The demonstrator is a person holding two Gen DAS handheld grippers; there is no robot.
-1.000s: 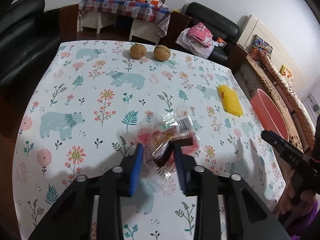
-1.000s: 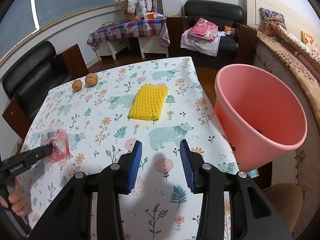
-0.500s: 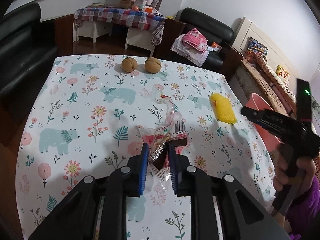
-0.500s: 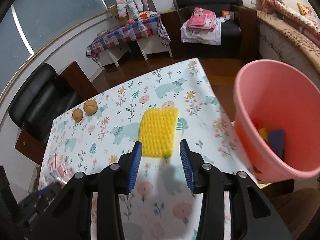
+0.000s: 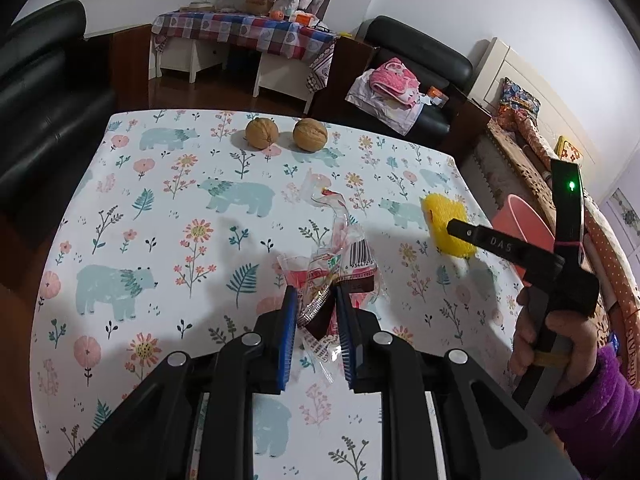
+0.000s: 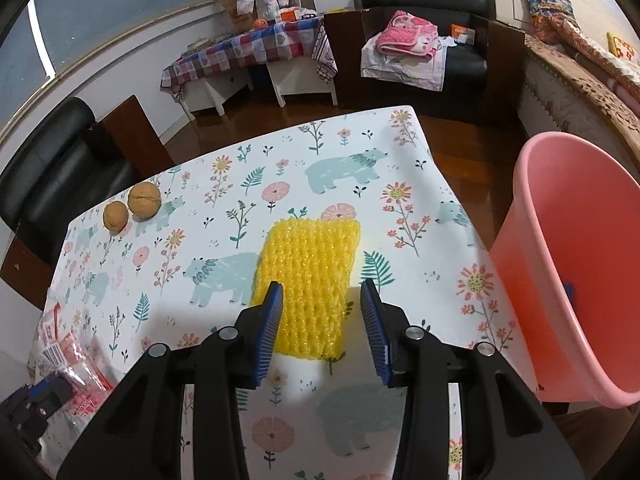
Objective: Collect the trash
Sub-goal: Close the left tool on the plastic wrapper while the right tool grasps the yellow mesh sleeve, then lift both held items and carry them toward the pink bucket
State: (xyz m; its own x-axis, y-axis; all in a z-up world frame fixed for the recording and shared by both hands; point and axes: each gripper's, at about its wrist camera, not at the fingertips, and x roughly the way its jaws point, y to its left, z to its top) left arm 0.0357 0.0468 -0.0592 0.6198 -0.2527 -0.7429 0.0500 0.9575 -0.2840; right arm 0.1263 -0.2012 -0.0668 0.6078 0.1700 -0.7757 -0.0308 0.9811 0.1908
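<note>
A table [image 5: 120,240] covered by a bear-and-flower cloth is seen, with a pink bucket [image 6: 580,264] just beside its right edge. A yellow foam net [image 6: 308,276] lies flat on the cloth between the closing jaws of the right gripper [image 6: 322,320], whose pads are not yet pressed on it. A crumpled clear wrapper [image 5: 336,264] is clenched in the left gripper [image 5: 316,316], and two walnuts [image 5: 286,134] rest near the far edge.

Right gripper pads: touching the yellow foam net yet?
Apart. Right wrist view: right gripper straddles the yellow foam net, jaws closing, tablecloth visible beside its right pad.
</note>
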